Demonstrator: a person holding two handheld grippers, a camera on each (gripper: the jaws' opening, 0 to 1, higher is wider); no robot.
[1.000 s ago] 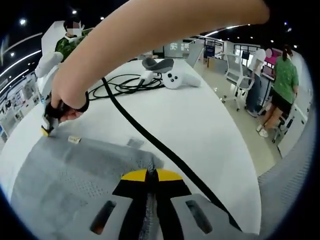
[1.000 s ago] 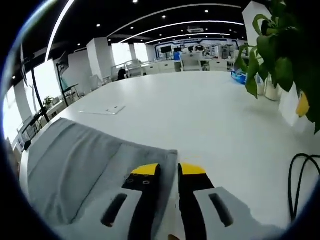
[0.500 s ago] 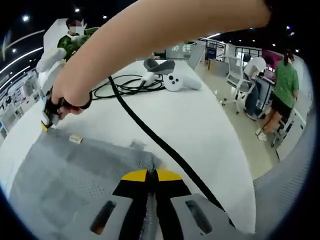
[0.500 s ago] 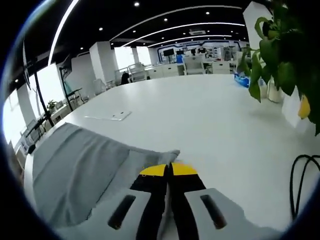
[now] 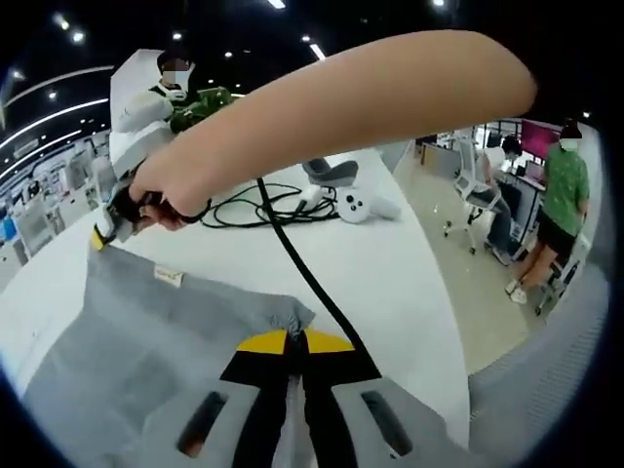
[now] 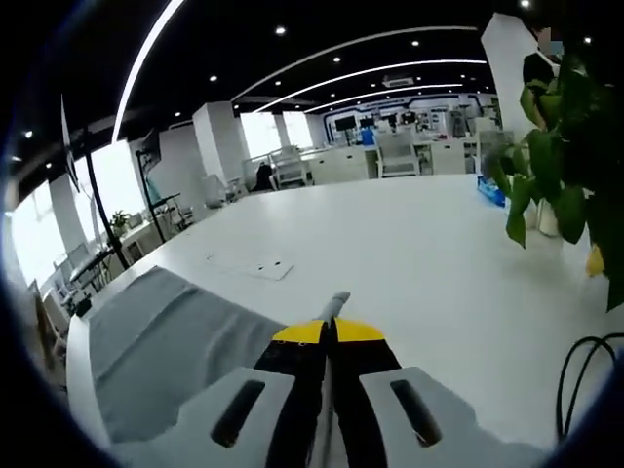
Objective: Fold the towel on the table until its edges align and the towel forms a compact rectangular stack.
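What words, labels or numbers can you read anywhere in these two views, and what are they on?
No text is readable in either view.
Small tan label sewn on the grey towel: any print is too small and blurred to read.
Lit screens and signs on the far wall of the room: too far and blurred to read.
Yellow tips of the left gripper and right gripper: no markings.
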